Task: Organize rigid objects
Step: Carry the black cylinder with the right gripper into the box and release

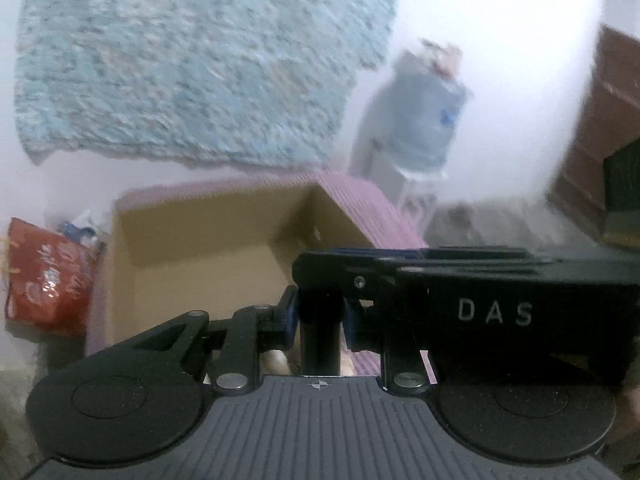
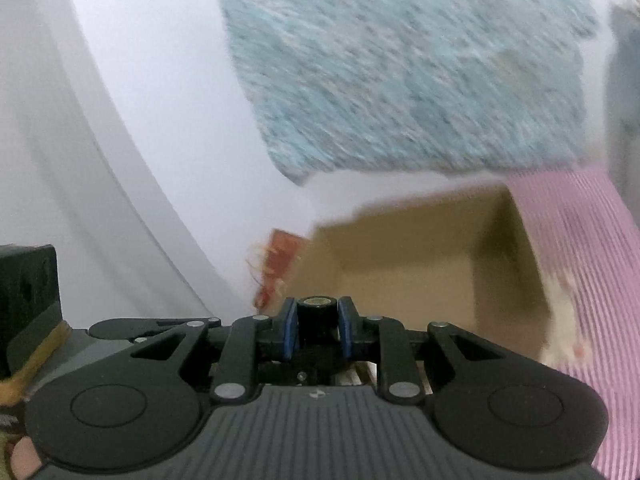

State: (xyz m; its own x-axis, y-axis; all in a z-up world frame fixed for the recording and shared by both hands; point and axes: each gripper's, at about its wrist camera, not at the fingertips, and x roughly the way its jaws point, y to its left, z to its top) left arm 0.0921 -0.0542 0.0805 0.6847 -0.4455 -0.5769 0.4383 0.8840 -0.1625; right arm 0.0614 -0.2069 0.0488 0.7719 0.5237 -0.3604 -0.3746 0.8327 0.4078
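In the left wrist view my left gripper (image 1: 320, 316) is shut on a black upright bar (image 1: 318, 344) of a black device marked DAS (image 1: 496, 312), which stretches off to the right. My right gripper (image 2: 318, 320) is shut on a short black post with a metal end (image 2: 316, 306), its blue pads (image 2: 291, 328) pressing both sides. Whether that post belongs to the DAS device I cannot tell. Behind both grippers an open cardboard box (image 1: 208, 240) (image 2: 408, 256) with pink striped outer walls stands with its brown inside showing. Both views are blurred by motion.
A red printed bag (image 1: 48, 276) (image 2: 280, 264) sits left of the box. A large water bottle on a white stand (image 1: 424, 120) is at the back right, beside a brown cabinet (image 1: 600, 128). A blue-green textile (image 1: 192, 56) hangs on the white wall. A black block (image 2: 28, 292) is at the right view's left edge.
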